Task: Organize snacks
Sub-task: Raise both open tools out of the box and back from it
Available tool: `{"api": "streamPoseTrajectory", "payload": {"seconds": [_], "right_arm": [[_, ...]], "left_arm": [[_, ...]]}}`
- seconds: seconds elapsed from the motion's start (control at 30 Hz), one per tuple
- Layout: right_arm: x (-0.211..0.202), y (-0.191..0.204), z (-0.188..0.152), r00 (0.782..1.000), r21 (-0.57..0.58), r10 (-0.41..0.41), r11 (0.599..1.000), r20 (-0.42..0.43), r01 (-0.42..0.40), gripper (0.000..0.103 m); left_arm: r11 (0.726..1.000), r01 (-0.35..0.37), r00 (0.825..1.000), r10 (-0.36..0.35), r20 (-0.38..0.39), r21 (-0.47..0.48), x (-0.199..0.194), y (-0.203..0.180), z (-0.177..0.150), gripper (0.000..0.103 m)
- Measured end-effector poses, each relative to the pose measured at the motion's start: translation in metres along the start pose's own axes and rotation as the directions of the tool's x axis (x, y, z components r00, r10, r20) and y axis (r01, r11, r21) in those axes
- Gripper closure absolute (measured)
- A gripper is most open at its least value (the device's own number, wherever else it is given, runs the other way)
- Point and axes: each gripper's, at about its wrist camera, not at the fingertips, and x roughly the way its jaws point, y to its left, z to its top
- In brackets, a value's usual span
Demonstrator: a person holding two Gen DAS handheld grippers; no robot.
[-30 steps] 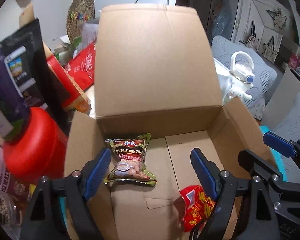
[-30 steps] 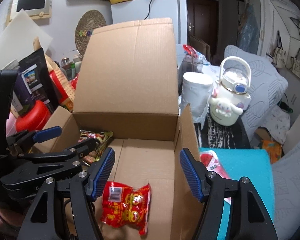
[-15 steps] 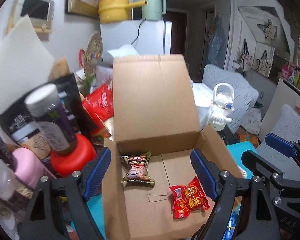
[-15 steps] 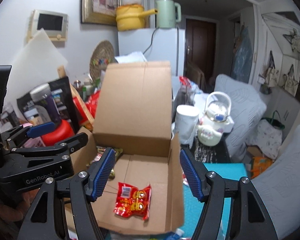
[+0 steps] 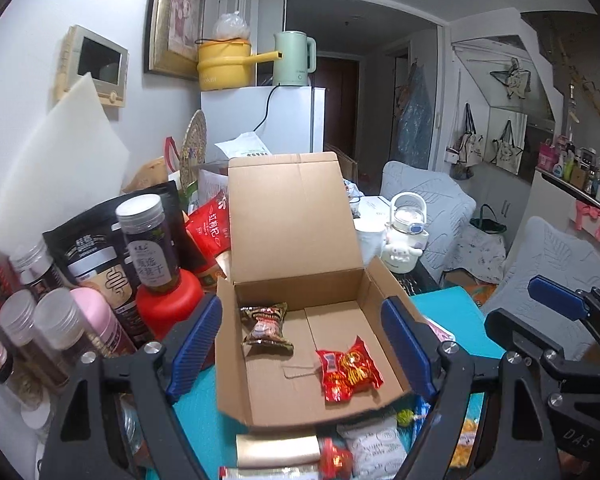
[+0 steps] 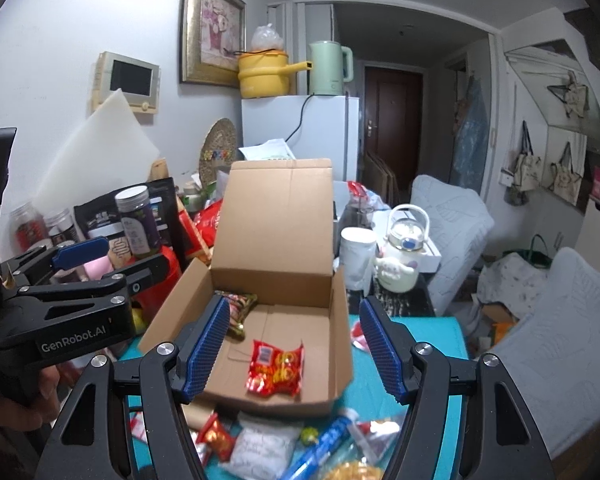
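Item: snack sorting, between picks. I am holding the left gripper (image 5: 302, 344) and right gripper (image 6: 294, 352) released and empty over the cardboard box (image 5: 374, 288), which is holding a red packet (image 5: 348, 370) and a cereal packet (image 5: 266, 326). Next, I judge, I am reaching for the loose snacks (image 6: 268, 446) on the teal mat (image 6: 436, 354). Room: cluttered; jars (image 5: 146, 236) are crowding the box's left side.

Empty left tongs (image 5: 302, 344) gape before the open cardboard box (image 5: 300, 264) holding a red packet (image 5: 349, 369) right, brown packet (image 5: 266, 324) left.
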Motion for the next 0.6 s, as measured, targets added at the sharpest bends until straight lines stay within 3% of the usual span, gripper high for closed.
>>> {"api": "streamPoseTrajectory", "payload": {"seconds": [0.6], "right_arm": [[-0.056,0.012,-0.071,1.000,0.052,0.023,0.998,-0.021,-0.021,0.032]], "left_arm": [[0.994,0.096,0.995,-0.095,-0.020,0.050,-0.062,-0.011,-0.066,0.021]]}}
